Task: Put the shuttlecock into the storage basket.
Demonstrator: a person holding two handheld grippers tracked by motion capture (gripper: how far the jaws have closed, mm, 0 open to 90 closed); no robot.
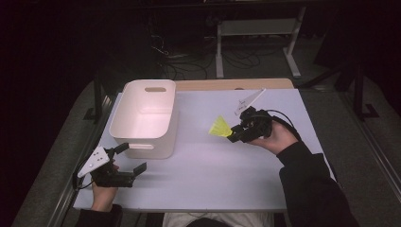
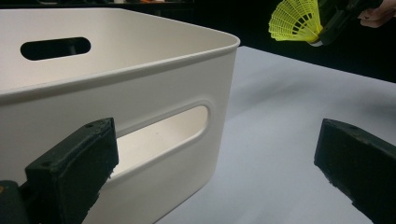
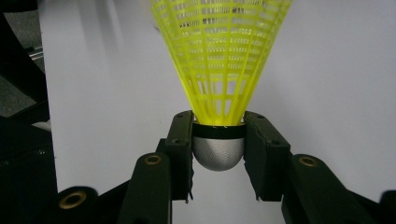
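Jaws of the left gripper (image 1: 134, 159) stand wide apart just before the white bin (image 1: 142, 116). The right gripper (image 3: 218, 154) clamps the yellow shuttlecock (image 3: 219, 56) by its grey cork, skirt pointing outward beyond the jaw tips, above the white table (image 1: 213, 156). The room behind is dark.
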